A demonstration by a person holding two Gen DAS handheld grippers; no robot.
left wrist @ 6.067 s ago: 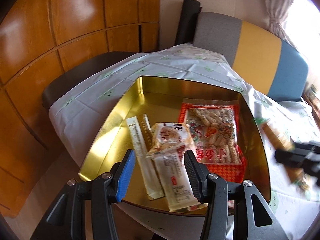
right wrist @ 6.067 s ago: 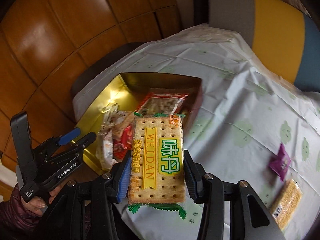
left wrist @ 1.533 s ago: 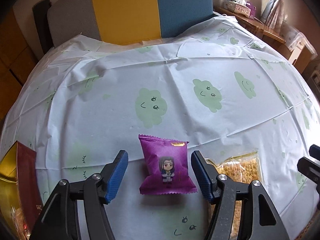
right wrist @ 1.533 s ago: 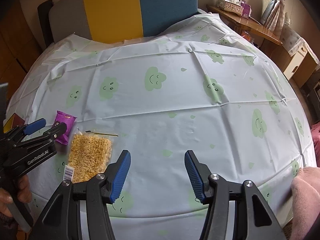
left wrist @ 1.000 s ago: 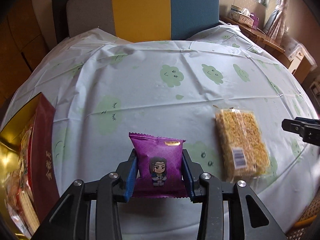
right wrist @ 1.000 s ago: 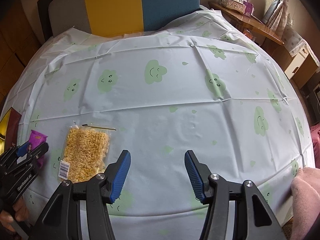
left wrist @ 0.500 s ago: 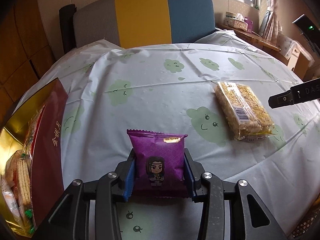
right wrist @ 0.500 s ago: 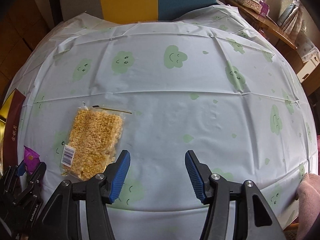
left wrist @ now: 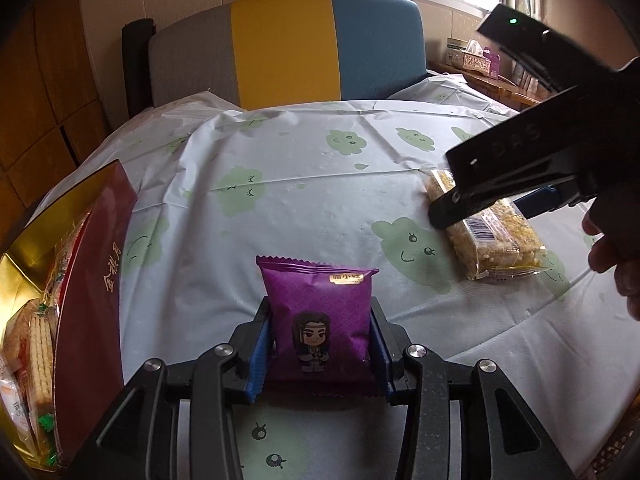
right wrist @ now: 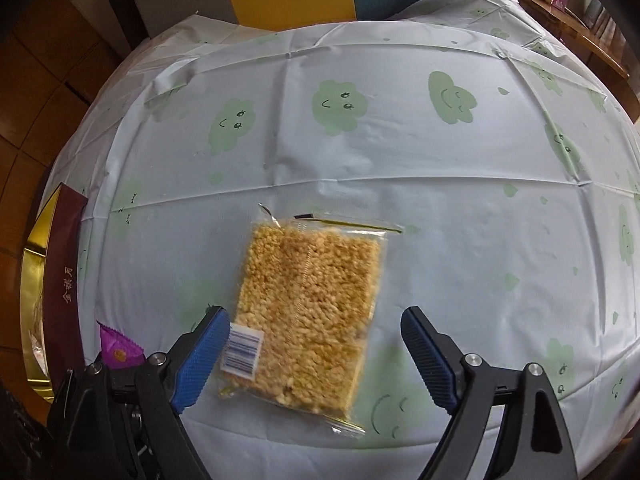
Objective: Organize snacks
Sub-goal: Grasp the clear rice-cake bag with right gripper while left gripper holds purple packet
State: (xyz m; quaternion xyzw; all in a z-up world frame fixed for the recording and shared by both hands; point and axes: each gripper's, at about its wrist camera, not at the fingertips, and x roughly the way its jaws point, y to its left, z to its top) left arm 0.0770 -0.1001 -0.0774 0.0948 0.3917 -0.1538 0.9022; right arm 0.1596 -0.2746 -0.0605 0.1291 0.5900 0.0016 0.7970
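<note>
The left gripper is clamped on a purple packet, its blue pads pressing the packet's two sides so that the packet stands upright between the fingers with its crimped top edge pointing away from the gripper (a small cartoon figure is printed on the front). Just beyond and below it lies the cloth, pale with green cloud faces. To this gripper's left, close by, stands the box, dark red outside and gold inside, with other wrapped snacks in it. Farther ahead and to its right lies the rice bar in clear wrap, flat on the cloth, with the right gripper above it. That gripper's jaws have just been opening and now stand wide apart, one blue pad on each side of the bar's near end; the left pad sits just beside the barcode corner, while the right pad is clear of the wrapper, and neither presses on it. From the right gripper the bar runs forward, slightly slanted, its sealed far edge ahead of the fingertips. Well to this gripper's left are the purple packet's tip and the box wall. Past the table's far edge stands a chair with grey, yellow and blue panels.
</note>
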